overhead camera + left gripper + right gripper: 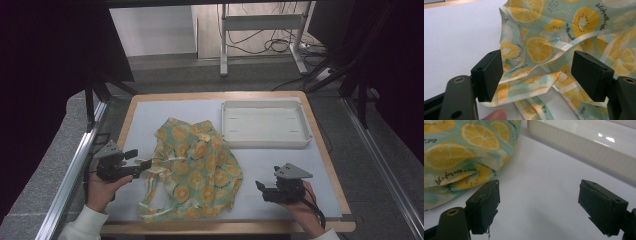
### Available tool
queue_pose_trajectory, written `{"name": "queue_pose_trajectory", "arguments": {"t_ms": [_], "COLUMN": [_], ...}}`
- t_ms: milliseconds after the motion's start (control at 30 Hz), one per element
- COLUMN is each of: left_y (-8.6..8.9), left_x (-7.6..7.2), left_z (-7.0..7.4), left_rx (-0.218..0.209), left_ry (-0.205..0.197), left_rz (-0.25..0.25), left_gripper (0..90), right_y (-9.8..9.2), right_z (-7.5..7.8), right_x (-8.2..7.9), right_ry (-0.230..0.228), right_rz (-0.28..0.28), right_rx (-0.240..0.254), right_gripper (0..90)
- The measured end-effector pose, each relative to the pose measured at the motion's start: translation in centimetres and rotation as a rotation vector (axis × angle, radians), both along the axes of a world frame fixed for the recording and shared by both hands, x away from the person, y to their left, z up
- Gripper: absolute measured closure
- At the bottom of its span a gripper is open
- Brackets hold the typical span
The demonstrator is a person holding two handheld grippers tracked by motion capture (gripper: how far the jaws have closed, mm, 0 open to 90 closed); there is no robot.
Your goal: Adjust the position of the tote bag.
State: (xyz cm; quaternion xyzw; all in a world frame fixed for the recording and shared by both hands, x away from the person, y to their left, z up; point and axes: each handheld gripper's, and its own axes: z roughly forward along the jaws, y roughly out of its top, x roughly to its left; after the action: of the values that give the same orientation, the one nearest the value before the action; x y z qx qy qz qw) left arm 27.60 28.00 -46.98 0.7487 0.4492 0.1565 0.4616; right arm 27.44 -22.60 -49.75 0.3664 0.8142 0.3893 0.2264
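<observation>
A crumpled cloth bag point(195, 170) printed with orange and kiwi slices on pale green lies in the middle of the white mat. Its pale handle straps point(574, 42) loop at its left side. My left gripper point(142, 162) is at the bag's left edge, open, with folds of the bag point(536, 72) lying between its jaws and neither pad pressed on the cloth. My right gripper point(261, 187) is open just right of the bag, over bare mat point(541, 195), with nothing between its jaws. The bag's edge point(461, 165) lies beside its left jaw.
A shallow white tray point(265, 124) sits empty at the back right of the mat, and its wall point(579, 147) is close ahead of the right gripper. The wooden table edge point(330, 160) frames the mat. Metal rails run along both sides.
</observation>
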Motion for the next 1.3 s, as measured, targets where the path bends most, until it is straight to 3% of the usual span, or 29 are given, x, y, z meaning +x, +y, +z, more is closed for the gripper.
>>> {"name": "queue_pose_trajectory", "arguments": {"t_ms": [333,467,700,967,1067,1300], "left_y": [0.1,0.0,-0.7,-1.6,-1.7,-2.0], "left_x": [1.8,3.1,4.3,6.4,7.9,9.4], "left_z": [1.1,1.4,2.0,3.0,2.9,2.4], "left_rx": [0.029,0.067,0.055,0.092,0.1,0.109], "left_ry": [0.001,-0.014,-0.018,-0.02,-0.007,0.001], "left_rz": [-0.002,0.001,-0.024,-0.05,-0.066,-0.086], "left_gripper": [26.1,26.9,26.5,25.2,25.1,24.9], "right_y": [-0.1,-0.1,-0.1,-0.1,-0.2,-0.4], "right_z": [-0.1,-0.2,-0.2,-0.3,-0.3,-0.3], "right_x": [0.2,0.2,0.2,0.3,0.3,0.4], "right_ry": [0.021,0.02,0.02,0.022,0.021,0.026], "right_rz": [-0.022,-0.024,-0.029,-0.029,-0.03,-0.036], "right_rx": [-0.002,-0.004,-0.006,-0.018,-0.018,-0.021], "right_gripper": [18.1,18.1,18.2,18.2,18.2,18.3]}}
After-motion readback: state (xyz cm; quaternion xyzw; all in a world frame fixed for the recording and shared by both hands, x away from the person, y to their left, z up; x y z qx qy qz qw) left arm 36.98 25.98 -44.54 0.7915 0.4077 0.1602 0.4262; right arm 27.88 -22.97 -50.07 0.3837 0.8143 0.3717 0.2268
